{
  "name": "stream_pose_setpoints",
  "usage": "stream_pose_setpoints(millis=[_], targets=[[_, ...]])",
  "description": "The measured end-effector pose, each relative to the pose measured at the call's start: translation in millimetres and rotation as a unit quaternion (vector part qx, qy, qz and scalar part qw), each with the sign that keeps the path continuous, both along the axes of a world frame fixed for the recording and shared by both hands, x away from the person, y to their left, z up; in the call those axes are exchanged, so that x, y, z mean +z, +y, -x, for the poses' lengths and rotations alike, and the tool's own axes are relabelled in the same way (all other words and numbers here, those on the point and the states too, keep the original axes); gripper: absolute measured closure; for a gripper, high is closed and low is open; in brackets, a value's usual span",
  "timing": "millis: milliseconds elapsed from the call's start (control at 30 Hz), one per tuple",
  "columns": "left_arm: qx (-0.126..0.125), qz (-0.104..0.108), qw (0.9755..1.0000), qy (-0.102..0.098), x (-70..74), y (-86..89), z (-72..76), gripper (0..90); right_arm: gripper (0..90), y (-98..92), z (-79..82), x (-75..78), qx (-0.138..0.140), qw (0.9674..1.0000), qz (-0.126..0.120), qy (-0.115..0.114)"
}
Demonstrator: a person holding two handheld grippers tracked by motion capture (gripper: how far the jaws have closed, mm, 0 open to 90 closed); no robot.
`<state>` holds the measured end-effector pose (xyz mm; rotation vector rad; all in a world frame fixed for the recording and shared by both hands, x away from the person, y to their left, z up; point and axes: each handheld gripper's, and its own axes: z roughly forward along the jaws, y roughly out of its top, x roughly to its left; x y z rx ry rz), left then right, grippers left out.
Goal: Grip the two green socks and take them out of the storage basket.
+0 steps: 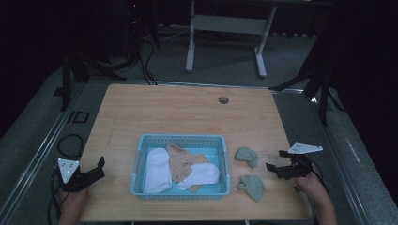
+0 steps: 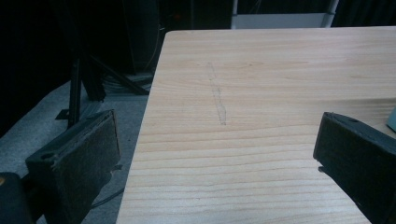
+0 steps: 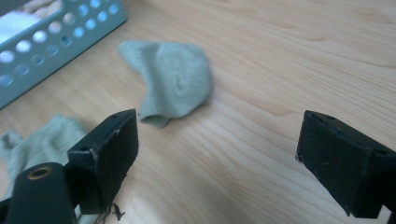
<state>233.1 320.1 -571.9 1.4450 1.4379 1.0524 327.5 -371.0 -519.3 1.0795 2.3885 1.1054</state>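
dark backdrop; basket (image 1: 180, 139) cropped beside tool (image 2: 217, 158)

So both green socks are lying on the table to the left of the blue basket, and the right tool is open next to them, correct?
Not quite. The high view shows both green socks on the table to the right of the blue basket, not the left. The right tool is open beside them, as you said.

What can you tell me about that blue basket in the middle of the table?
The basket is a shallow, light blue rectangle that looks like plastic, its walls pierced with rows of small holes. It sits flat on the wooden table, near the person's edge. Inside lie two white socks and a tan one, loosely overlapping. Two green socks rest on the table just beyond its right wall, apart from it. Neither tool touches it.
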Motion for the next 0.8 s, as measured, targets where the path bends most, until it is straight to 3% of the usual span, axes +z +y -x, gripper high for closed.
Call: stream_pose_setpoints(millis=[200, 400, 600, 800], targets=[[0.000, 0.000, 1.0000, 0.000, 0.0, 0.0, 0.0, 0.7, 11.1, -10.8, 2.8, -8.8, -0.034, 0.9987, -0.038, -0.006], [-0.001, 0.000, 1.0000, -0.001, 0.0, -0.2, 0.2, 0.7, 11.1, -20.8, 7.6, -20.0, -0.069, 0.9959, -0.058, -0.011], [-0.001, -0.001, 1.0000, -0.001, 0.0, -0.3, 0.2, 0.7, 11.1, -30.4, 18.5, -31.3, -0.116, 0.9912, -0.058, -0.028], [-0.001, -0.002, 1.0000, 0.000, 0.0, -0.3, 0.3, 0.7, 11.3, -35.2, 28.7, -36.2, -0.154, 0.9842, -0.070, -0.052]])
